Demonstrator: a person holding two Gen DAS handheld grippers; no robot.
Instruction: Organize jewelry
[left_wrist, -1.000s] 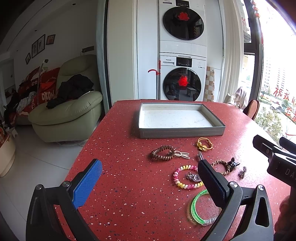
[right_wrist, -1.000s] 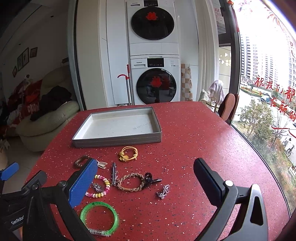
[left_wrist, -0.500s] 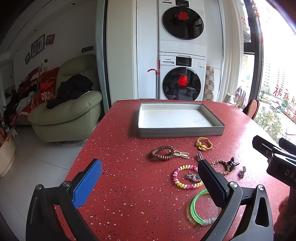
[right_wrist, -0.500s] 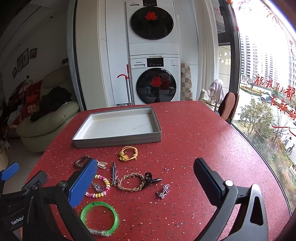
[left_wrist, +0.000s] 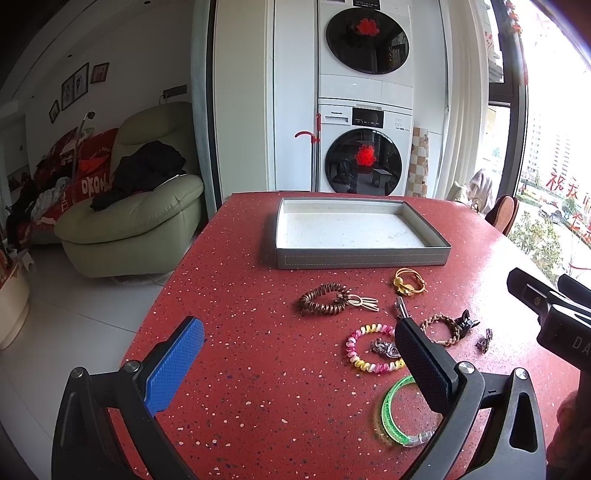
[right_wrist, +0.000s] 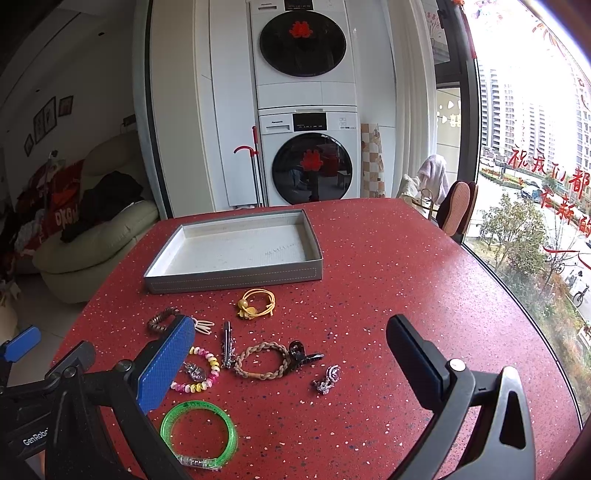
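Note:
An empty grey tray sits at the far middle of the red speckled table. In front of it lie several pieces: a yellow cord bracelet, a brown coil bracelet, a pink-yellow coil bracelet, a braided tan bracelet, a black clip, a silver brooch and a green bangle. My left gripper hovers open near the front left. My right gripper hovers open over the jewelry. Neither holds anything.
Beyond the table stand stacked washing machines. A green armchair is off the left edge. A chair back and a large window lie to the right. The table's right half is bare.

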